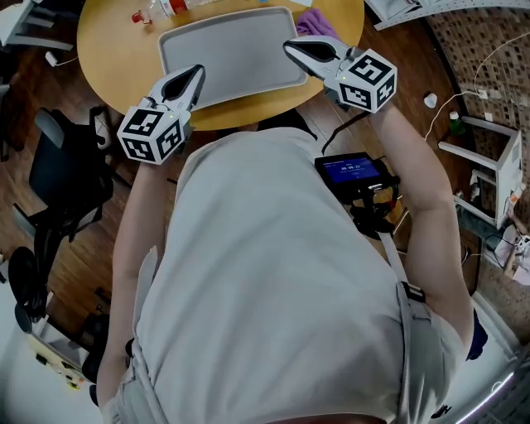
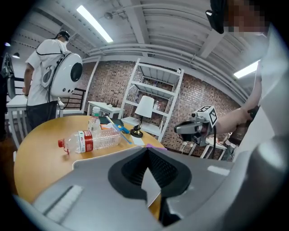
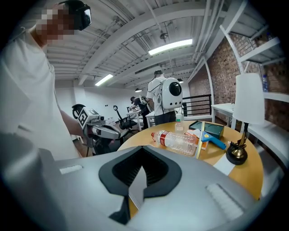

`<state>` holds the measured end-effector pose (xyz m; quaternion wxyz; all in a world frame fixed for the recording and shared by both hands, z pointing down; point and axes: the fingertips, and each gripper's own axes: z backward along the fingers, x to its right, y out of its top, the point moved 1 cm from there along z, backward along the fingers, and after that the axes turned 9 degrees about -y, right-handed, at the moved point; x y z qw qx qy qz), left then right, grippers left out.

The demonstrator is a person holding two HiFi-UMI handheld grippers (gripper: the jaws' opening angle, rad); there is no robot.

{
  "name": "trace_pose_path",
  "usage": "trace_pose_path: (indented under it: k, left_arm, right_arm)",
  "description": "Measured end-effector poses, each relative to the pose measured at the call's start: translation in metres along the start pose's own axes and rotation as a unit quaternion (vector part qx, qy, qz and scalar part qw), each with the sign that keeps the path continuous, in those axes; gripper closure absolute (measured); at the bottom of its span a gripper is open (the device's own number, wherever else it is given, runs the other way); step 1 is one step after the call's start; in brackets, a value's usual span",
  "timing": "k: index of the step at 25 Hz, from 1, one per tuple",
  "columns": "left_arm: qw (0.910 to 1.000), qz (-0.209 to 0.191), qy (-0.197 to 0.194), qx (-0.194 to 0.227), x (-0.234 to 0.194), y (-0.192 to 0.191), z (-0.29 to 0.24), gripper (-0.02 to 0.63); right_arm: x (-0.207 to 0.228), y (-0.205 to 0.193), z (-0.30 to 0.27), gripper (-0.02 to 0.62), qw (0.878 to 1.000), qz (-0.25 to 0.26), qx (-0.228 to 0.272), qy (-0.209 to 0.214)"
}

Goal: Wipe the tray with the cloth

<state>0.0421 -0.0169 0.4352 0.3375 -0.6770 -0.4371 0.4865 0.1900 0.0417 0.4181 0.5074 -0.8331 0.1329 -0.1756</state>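
The grey tray (image 1: 232, 50) lies on the round wooden table (image 1: 108, 50), straight ahead of me. A purple cloth (image 1: 310, 21) lies on the table just past the tray's far right corner; only a sliver of the cloth (image 2: 151, 145) shows in the left gripper view. My left gripper (image 1: 195, 76) hovers at the tray's near left corner, shut and empty. My right gripper (image 1: 291, 47) is over the tray's right edge, a little short of the cloth, also shut with nothing in it. Each gripper view shows its own closed jaws, left gripper (image 2: 146, 151) and right gripper (image 3: 142, 149), and the other gripper beyond.
A clear plastic bottle (image 1: 161, 10) with a red cap lies on the table beyond the tray. A lamp (image 3: 246, 113), a blue squeegee (image 3: 216, 142) and a dark box stand further back. An office chair (image 1: 58, 174) is left of the table. A person with a white backpack (image 2: 49, 76) stands behind it.
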Motion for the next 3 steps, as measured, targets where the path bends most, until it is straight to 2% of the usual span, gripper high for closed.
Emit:
trace_pose_path:
  k: [3]
  left_arm:
    - [1.0000,0.003,-0.004,0.001,0.0088,-0.0007,-0.0068,0.606]
  right_arm:
    - [-0.0008,-0.0066,0.0121,0.595,1.000,-0.004,0.000,-0.004]
